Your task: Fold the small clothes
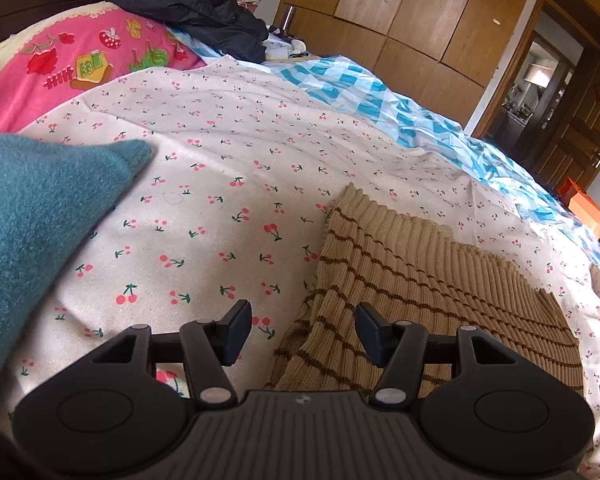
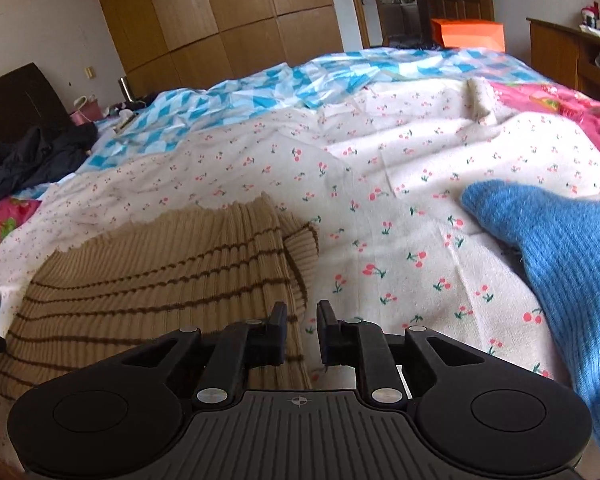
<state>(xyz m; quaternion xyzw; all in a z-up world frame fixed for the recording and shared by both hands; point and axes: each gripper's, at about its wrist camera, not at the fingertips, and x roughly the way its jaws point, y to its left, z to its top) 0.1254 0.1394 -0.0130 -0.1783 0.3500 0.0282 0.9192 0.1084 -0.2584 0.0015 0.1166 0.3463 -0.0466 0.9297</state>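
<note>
A tan ribbed knit garment with thin brown stripes (image 1: 420,276) lies partly folded on the cherry-print sheet (image 1: 220,184). My left gripper (image 1: 303,330) is open, hovering over the garment's left edge, holding nothing. In the right wrist view the same garment (image 2: 160,272) lies at lower left with a folded edge toward the middle. My right gripper (image 2: 302,330) stands just above its right edge, jaws a narrow gap apart, with nothing visibly between them. A teal knit piece (image 1: 40,216) lies at the left of the left wrist view. A blue knit piece (image 2: 560,256) lies at the right of the right wrist view.
A pink cartoon blanket (image 1: 80,64) and a dark jacket (image 1: 188,4) lie at the head of the bed. A blue-and-white checked sheet (image 2: 260,92) covers the far side. Wooden wardrobes (image 2: 220,12), an orange box (image 2: 468,32) and a doorway stand beyond.
</note>
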